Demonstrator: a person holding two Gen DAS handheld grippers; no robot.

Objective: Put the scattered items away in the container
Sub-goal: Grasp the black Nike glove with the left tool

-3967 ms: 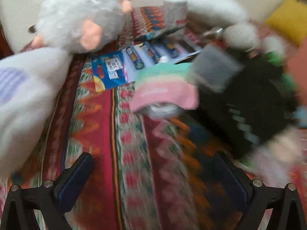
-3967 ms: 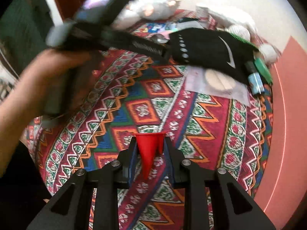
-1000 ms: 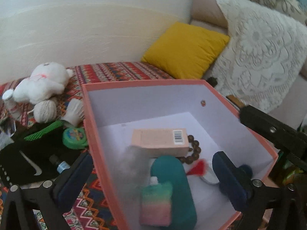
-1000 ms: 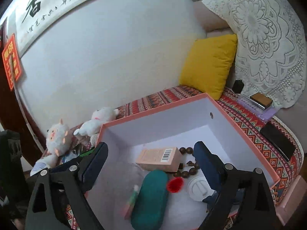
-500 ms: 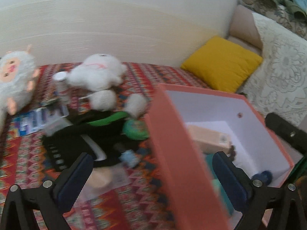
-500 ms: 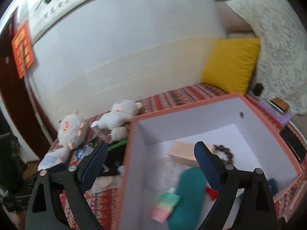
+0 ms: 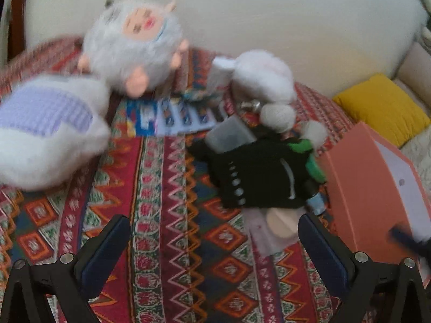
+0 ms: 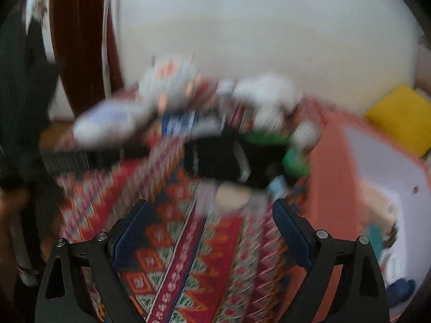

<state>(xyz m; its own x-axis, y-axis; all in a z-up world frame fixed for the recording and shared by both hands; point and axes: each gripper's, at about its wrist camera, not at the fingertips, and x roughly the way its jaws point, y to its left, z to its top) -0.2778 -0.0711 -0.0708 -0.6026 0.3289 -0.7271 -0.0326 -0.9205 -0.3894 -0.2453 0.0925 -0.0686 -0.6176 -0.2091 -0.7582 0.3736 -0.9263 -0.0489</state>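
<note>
A salmon-pink box (image 7: 366, 188) with a white inside stands at the right on the patterned cloth (image 7: 172, 215); it shows blurred in the right wrist view too, as the box (image 8: 336, 177). Left of it lie a black cap (image 7: 258, 177), a green item (image 7: 312, 167), a small blue-capped bottle (image 7: 317, 202), a clear packet with a beige disc (image 7: 280, 223), a grey case (image 7: 229, 134) and a blue battery card (image 7: 172, 118). My left gripper (image 7: 215, 245) is open over bare cloth, short of the cap. My right gripper (image 8: 212, 231) is open and empty, near the packet (image 8: 231, 196).
A fluffy sheep toy (image 7: 134, 51), a white plush (image 7: 264, 78), a white yarn ball (image 7: 277, 115) and a white-and-lilac cushion (image 7: 45, 132) line the back and left. A yellow pillow (image 7: 382, 107) lies at far right against the wall. Both views are motion-blurred.
Both grippers swung left, away from the box interior to the scattered items on the cloth. The red item held by the right gripper 4 s ago now lies in the box; both stay open.
</note>
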